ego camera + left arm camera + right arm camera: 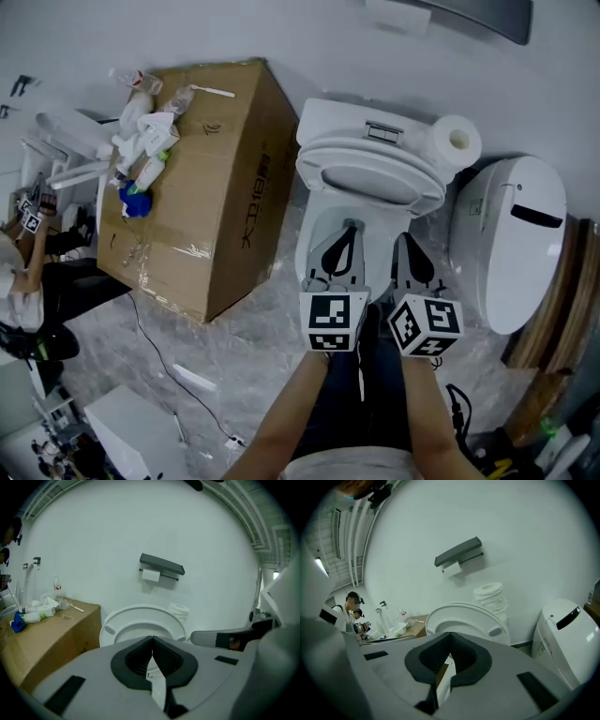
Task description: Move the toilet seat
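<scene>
My two forearms reach out below me, and just past them are the marker cubes of my grippers, side by side over the front of the toilet bowl [323, 246]. My left gripper [351, 228] has its jaws pressed fully together. In the left gripper view the dark pads of the left gripper [152, 638] meet in one line at the tip with nothing between them. My right gripper [404, 240] is the same. In its own view the right gripper [450, 634] has its tips together and holds nothing.

The toilet seat [371, 180] stands raised, leaning back toward the tank [323, 117]. From both grippers I look at its underside, a white ring with small bumpers on it [140, 613] [465, 610]. It stands just beyond my closed tips, and no view shows either gripper touching it.

A roll of toilet paper [457, 141] sits on the right end of the tank. On the wall above is a grey paper holder [161, 565]. To my left, beside the toilet, stands a large cardboard box [216, 202] with bottles and crumpled wrappers [142, 141] piled on its far corner. To my right stands a white rounded unit with a dark slot [517, 234].
</scene>
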A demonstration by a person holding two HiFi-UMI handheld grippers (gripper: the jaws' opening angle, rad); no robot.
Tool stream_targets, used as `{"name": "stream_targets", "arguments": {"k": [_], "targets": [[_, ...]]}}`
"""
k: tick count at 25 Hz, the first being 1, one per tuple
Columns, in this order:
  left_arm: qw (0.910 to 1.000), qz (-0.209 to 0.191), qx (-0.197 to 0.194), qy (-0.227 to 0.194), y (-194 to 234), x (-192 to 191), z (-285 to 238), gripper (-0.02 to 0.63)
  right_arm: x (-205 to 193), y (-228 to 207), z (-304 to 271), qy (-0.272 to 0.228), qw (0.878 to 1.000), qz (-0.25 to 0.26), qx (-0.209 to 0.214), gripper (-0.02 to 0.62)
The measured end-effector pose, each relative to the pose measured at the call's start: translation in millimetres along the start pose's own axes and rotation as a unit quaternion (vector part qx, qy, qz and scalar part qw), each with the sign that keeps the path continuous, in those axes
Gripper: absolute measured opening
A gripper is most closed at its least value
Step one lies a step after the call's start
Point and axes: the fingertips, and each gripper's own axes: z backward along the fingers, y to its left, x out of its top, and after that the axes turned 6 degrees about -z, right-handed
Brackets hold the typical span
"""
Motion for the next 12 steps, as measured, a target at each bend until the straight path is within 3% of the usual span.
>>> {"name": "stream_targets", "arguments": {"k": [12], "targets": [[0.9994, -0.002, 0.018, -0.03, -24.1, 24.0, 48.4, 0.017, 9.5, 18.1, 51.3, -0.011, 0.999, 0.017, 0.025, 0.015]]}}
